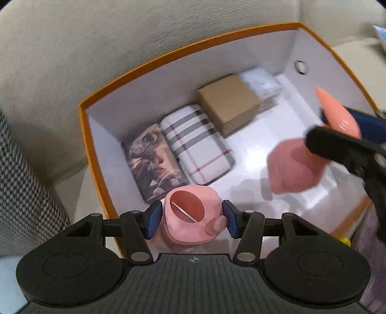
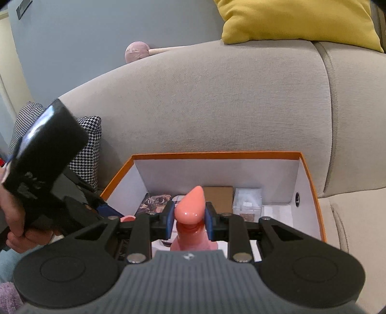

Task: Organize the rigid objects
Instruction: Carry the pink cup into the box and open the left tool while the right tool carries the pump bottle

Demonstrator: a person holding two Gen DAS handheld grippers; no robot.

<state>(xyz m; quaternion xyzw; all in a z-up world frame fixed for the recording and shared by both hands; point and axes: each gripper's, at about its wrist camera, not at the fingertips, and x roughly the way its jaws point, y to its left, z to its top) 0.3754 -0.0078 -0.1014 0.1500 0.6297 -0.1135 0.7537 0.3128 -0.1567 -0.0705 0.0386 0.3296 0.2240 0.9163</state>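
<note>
An orange box (image 1: 168, 56) with a white inside stands on a grey sofa. Along its far wall lie a picture-printed box (image 1: 154, 166), a plaid box (image 1: 195, 145), a brown carton (image 1: 229, 103) and a clear packet (image 1: 263, 82). My left gripper (image 1: 191, 222) points down over the box's near left corner, shut on a pink container (image 1: 185, 207) with a round opening. My right gripper (image 2: 189, 221) is shut on a pink piece (image 2: 190, 205) with a cone tip. In the left wrist view that piece (image 1: 294, 166) hangs over the box's right side.
The sofa back (image 2: 217, 96) rises close behind the box (image 2: 217, 154). A houndstooth cushion (image 2: 89, 145) leans at the left and a yellow cushion (image 2: 301, 21) sits on top. A pink ball-headed stick (image 2: 135, 52) lies behind. A hand (image 2: 14, 217) holds the left gripper's handle.
</note>
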